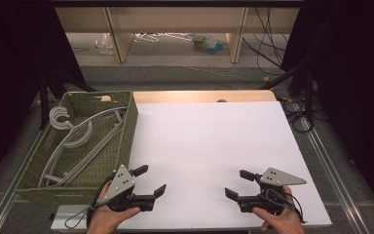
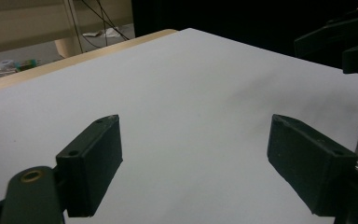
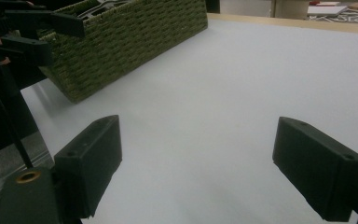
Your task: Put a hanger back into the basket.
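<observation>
A green woven basket point(image 1: 129, 127) stands at the table's left side and holds several grey clothes hangers point(image 1: 73, 139). My left gripper point(image 1: 151, 180) rests near the front edge, just right of the basket's front corner, open with nothing between its jaws. My right gripper point(image 1: 238, 184) sits at the front right, also open and empty, its jaws pointing left toward the other gripper. In the left gripper view the open jaws frame bare white table point(image 2: 191, 107). The right gripper view shows the basket point(image 3: 135, 42) ahead on the left, with the left gripper point(image 3: 51, 30) beside it.
A white sheet point(image 1: 209, 146) covers most of the tabletop, with a wooden strip point(image 1: 199, 96) at the far edge. Beyond the table are shelf legs, cables and white hangers point(image 1: 160, 37) on the floor. Dark curtains flank both sides.
</observation>
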A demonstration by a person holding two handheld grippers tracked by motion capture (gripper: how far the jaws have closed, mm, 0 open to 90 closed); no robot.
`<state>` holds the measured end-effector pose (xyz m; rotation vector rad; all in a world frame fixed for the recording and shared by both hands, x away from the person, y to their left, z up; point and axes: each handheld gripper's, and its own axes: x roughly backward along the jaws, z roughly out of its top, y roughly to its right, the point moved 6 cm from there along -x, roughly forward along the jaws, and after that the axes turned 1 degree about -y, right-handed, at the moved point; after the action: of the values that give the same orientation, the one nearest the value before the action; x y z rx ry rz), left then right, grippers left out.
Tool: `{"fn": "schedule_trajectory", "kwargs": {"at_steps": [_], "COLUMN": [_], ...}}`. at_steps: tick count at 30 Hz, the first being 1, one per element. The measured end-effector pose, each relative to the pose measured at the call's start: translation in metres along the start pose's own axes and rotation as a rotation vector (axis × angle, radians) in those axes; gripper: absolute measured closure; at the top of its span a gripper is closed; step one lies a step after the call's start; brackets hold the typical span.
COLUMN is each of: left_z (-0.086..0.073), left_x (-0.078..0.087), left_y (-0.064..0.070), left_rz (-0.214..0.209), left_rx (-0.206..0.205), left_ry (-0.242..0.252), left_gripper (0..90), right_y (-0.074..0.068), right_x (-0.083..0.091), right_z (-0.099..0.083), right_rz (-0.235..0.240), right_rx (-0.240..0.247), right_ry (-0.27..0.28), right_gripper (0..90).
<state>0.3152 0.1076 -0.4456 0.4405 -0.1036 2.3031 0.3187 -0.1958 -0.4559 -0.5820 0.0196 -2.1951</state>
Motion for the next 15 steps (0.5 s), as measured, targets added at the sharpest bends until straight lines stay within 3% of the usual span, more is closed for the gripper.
{"fn": "schedule_trajectory", "kwargs": {"at_steps": [2, 7, 10, 12, 15], "left_z": [-0.0011, -0.0014, -0.0016, -0.0014, -0.0015], "left_x": [0.0006, -0.0002, -0.001, 0.0002, 0.0001], "left_y": [0.001, -0.0016, -0.0023, -0.0043, -0.004], "left_rz": [-0.014, -0.011, -0.016, -0.011, -0.012], "left_rx": [0.004, -0.005, 0.014, -0.001, 0.015], "left_ry": [-0.002, -0.002, 0.008, 0.0, 0.003], "left_gripper": [17.7, 17.8, 17.8, 17.8, 17.8], "right_y": [0.0009, 0.0004, 0.0022, 0.0031, 0.0037], "right_x": [0.0037, 0.0029, 0.0018, 0.0018, 0.002], "right_z": [-0.0011, -0.0009, -0.0018, -0.0019, -0.0014], "right_rz": [-0.017, -0.005, -0.016, -0.021, -0.022], "right_rx": [-0.009, 0.003, 0.012, 0.016, 0.021], "right_ry": [-0.022, -0.021, -0.024, -0.025, -0.022], "right_gripper": [16.4, 16.4, 16.4, 16.4, 16.4]}}
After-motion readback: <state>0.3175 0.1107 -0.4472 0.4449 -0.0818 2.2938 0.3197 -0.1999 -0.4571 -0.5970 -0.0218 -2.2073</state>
